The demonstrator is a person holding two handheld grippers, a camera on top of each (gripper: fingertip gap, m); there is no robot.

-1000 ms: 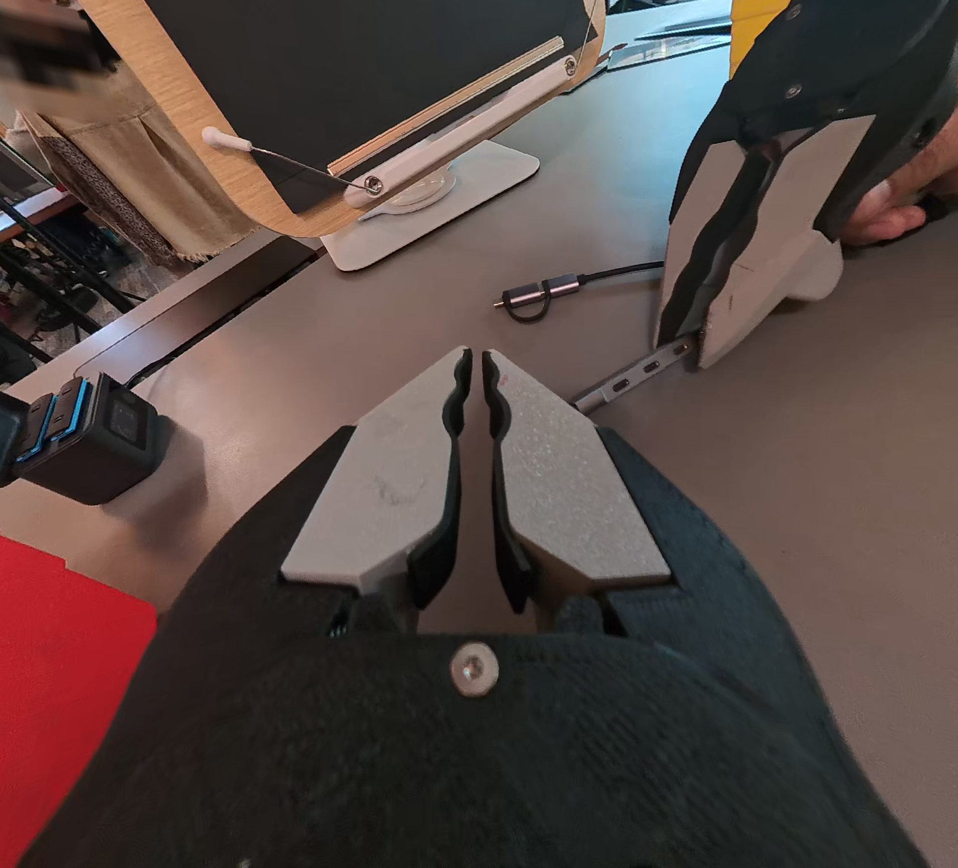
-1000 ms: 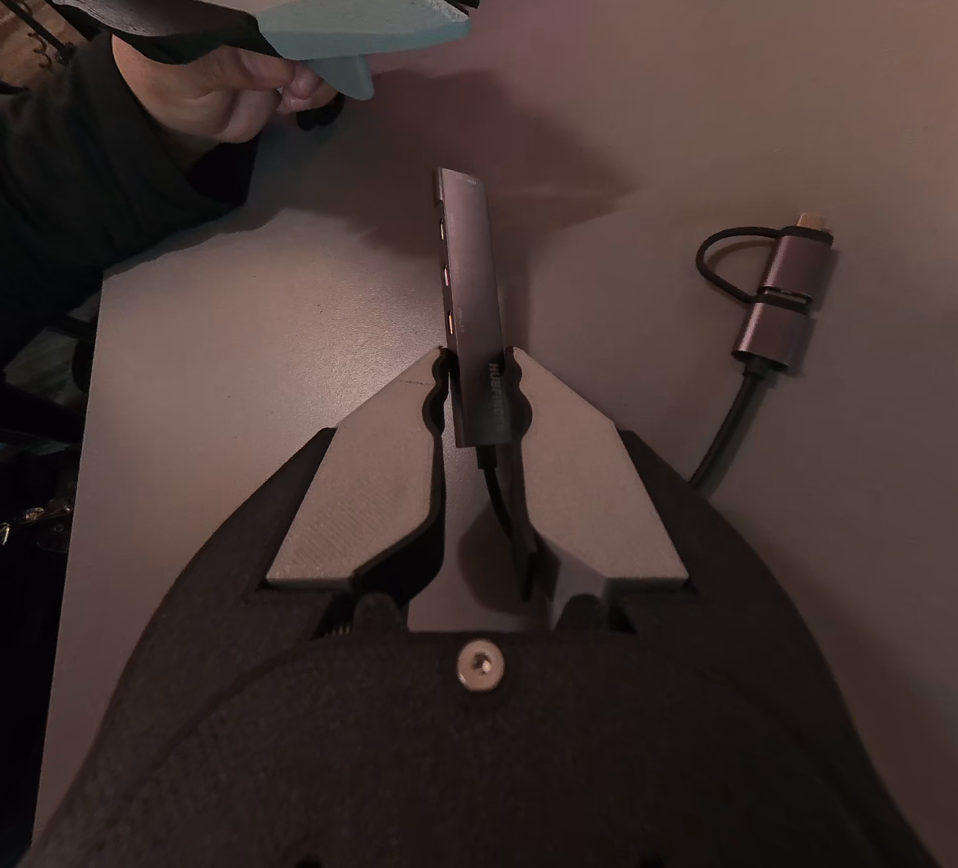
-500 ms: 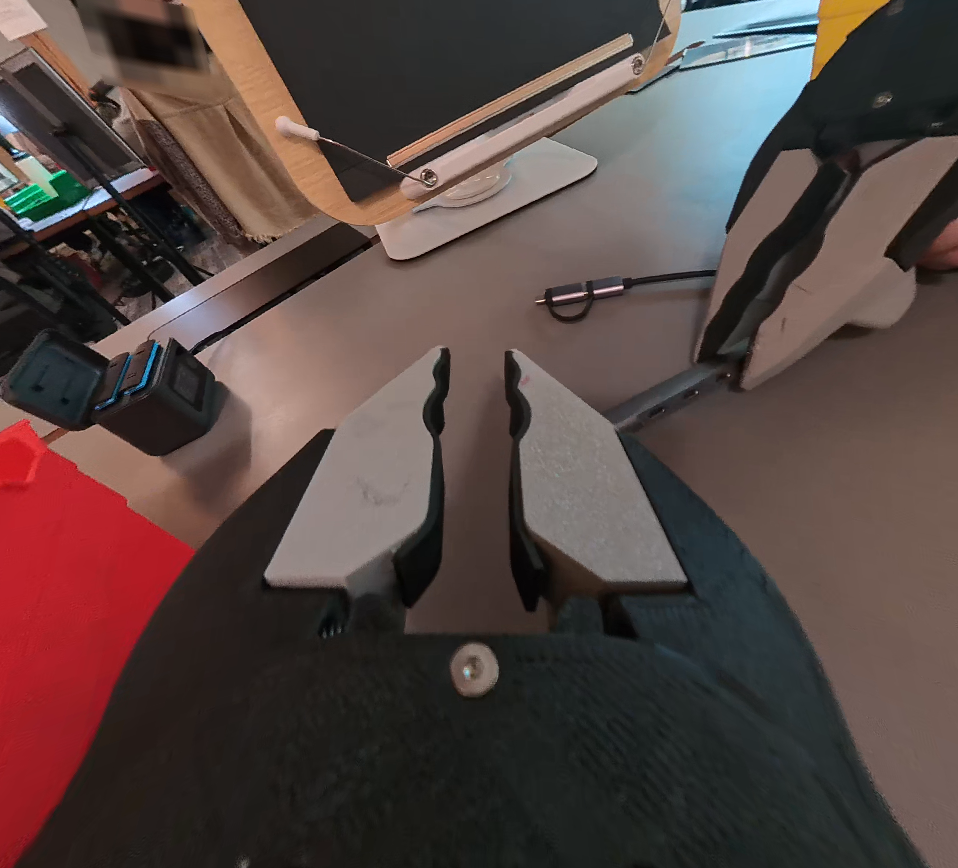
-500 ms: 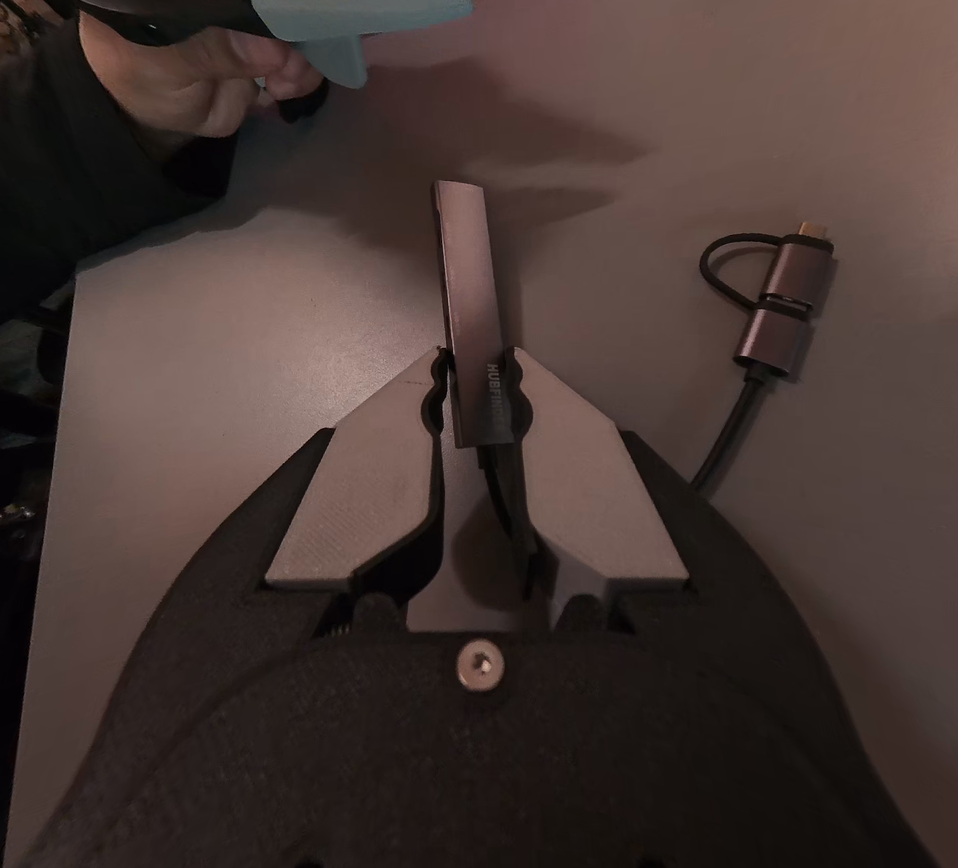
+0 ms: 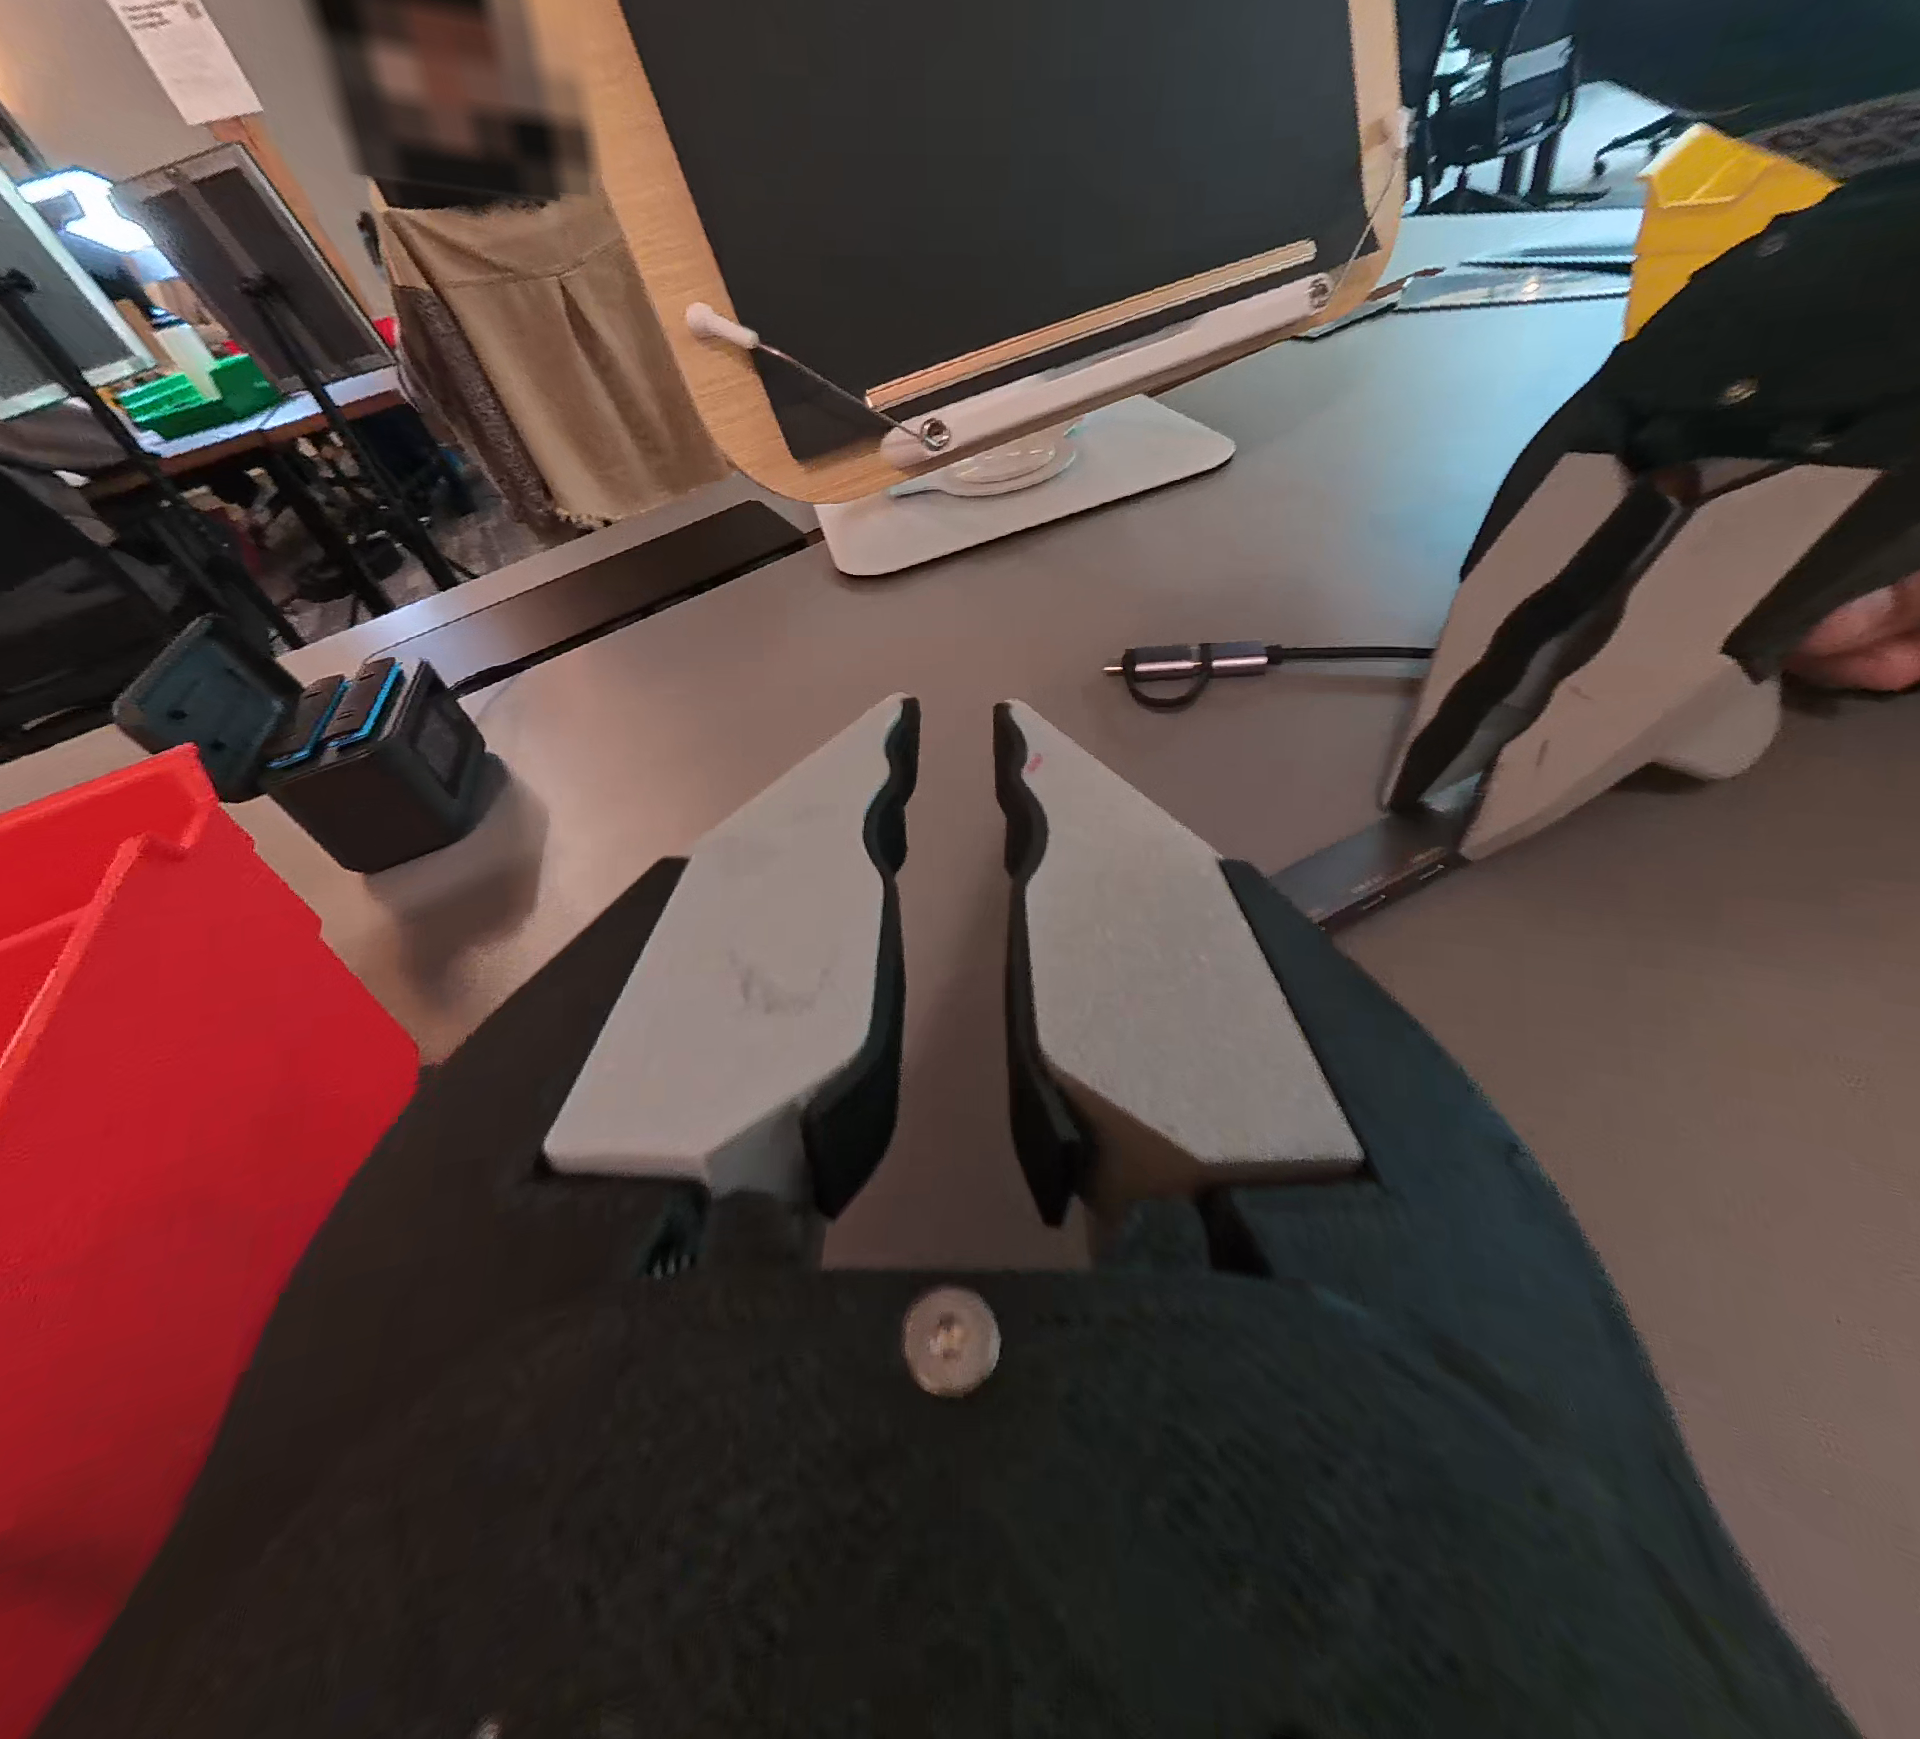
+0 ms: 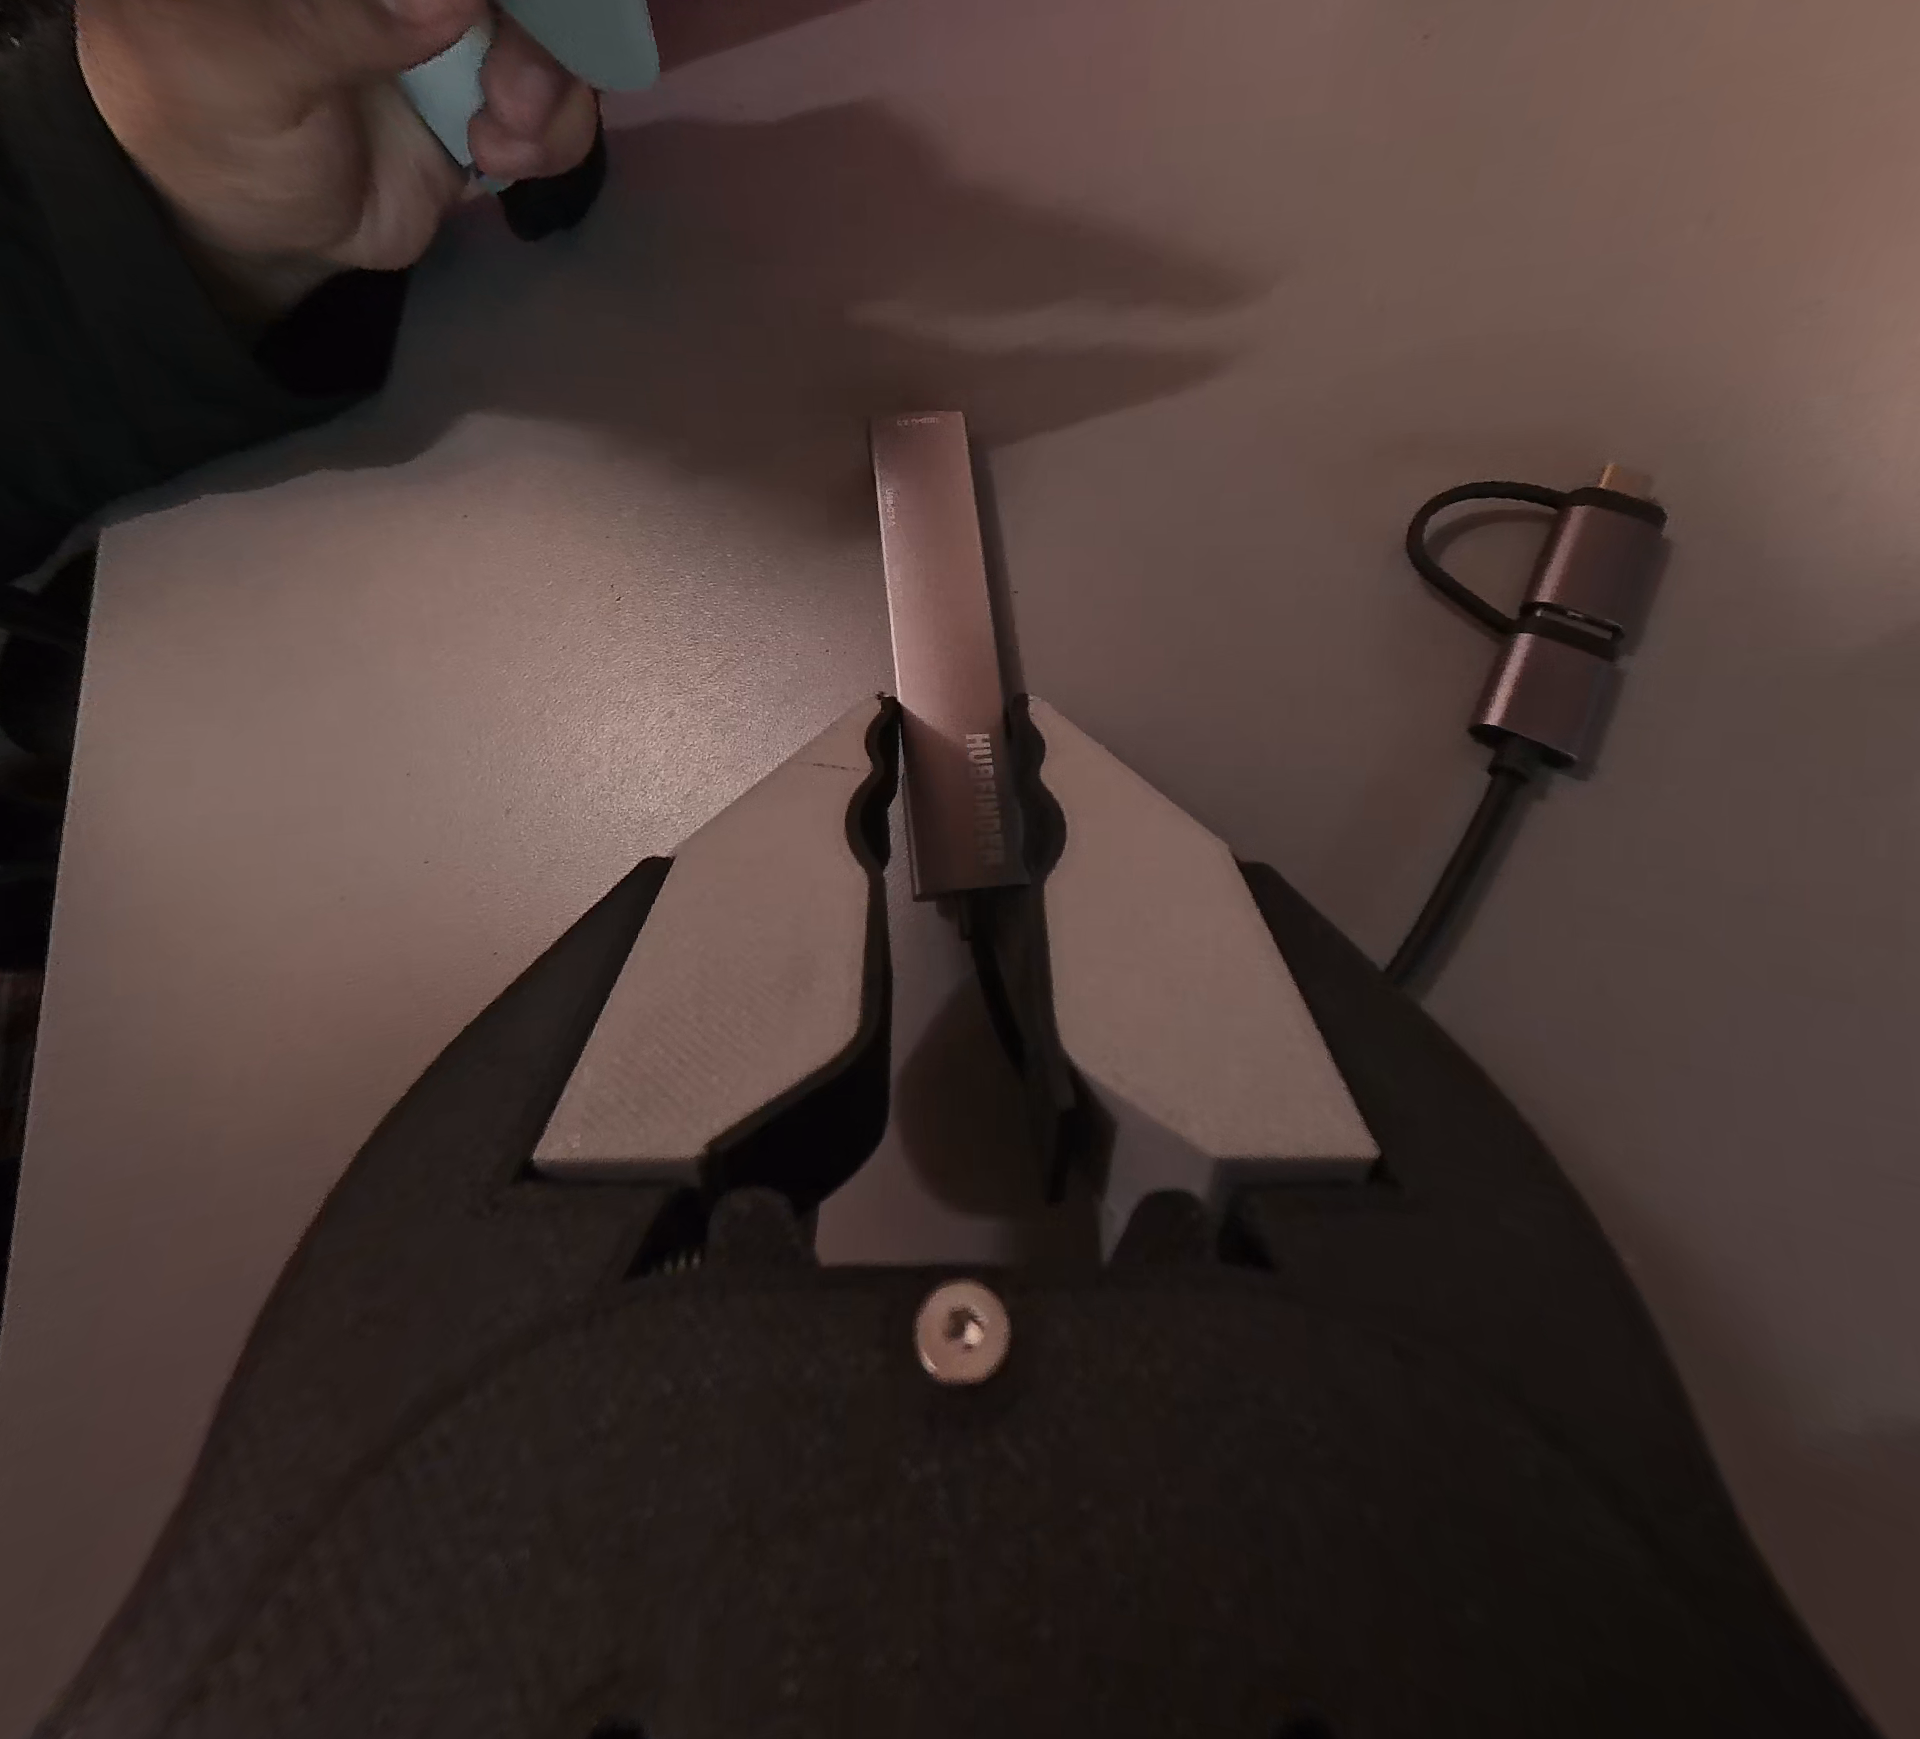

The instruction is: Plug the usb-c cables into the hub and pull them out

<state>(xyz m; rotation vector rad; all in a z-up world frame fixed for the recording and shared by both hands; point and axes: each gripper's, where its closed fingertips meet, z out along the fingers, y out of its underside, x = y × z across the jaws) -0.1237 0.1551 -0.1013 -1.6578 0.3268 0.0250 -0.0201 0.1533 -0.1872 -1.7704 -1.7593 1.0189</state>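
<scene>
In the right wrist view, the right gripper (image 6: pixel 954 713) clamps the near end of the flat grey hub (image 6: pixel 943 650) at centre frame. The cable plug (image 6: pixel 1558 640) lies at right. The left gripper (image 5: pixel 956 723) hangs slightly parted, empty.

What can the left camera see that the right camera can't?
Only the left wrist view shows the big dark board on its white stand, the black charger box, the yellow bin and the room behind. It also shows the left tongs, open and empty.

Only the right wrist view shows the hand holding the left tongs' handle, and the top of the hub.

Both show the hub lying flat, the right tongs around its cable end, the plug beside it on the grey table, and the red bin.
</scene>
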